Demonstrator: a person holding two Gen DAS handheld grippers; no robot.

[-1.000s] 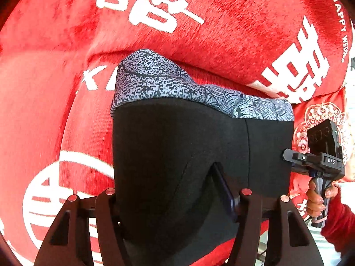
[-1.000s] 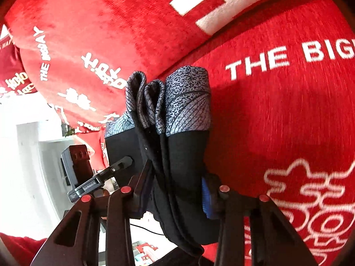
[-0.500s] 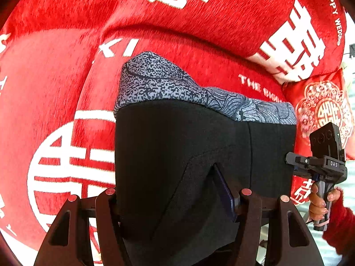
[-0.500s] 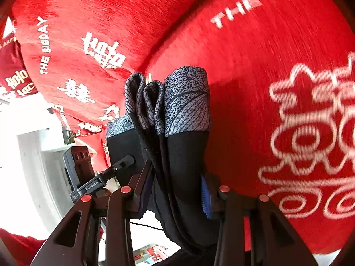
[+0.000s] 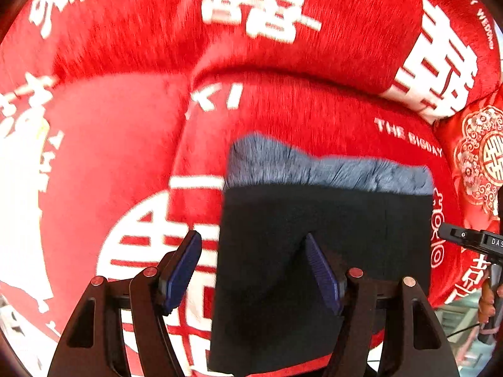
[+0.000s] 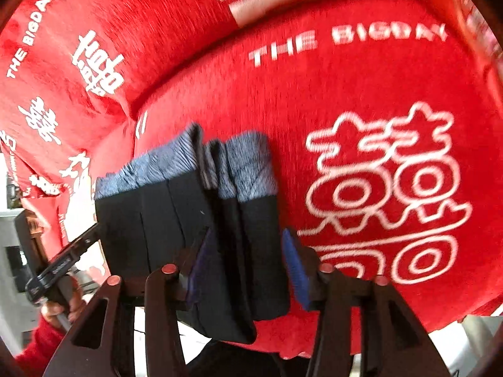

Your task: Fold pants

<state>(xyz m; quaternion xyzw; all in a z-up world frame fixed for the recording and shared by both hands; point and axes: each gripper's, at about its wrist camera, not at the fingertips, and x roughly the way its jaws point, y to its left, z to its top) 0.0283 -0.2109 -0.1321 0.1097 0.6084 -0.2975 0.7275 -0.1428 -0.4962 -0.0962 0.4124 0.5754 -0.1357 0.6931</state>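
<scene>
the left gripper (image 5: 254,267) has its blue-padded jaws spread wide, the folded black pants with a grey patterned waistband (image 5: 323,235) resting between them, nearer its right pad, on the red plush cushion printed with white characters (image 5: 283,106). the grey band lies at the far end from the gripper. the right gripper (image 6: 245,267) also stands parted, straddling the stacked layers at the bundle's near right edge without pinching them. the fold looks finished and let go. the risk from here, as i judge it, is a pad snagging a loose layer on the way out, dragging the stack open or off the soft, sloping cushion edge.
</scene>
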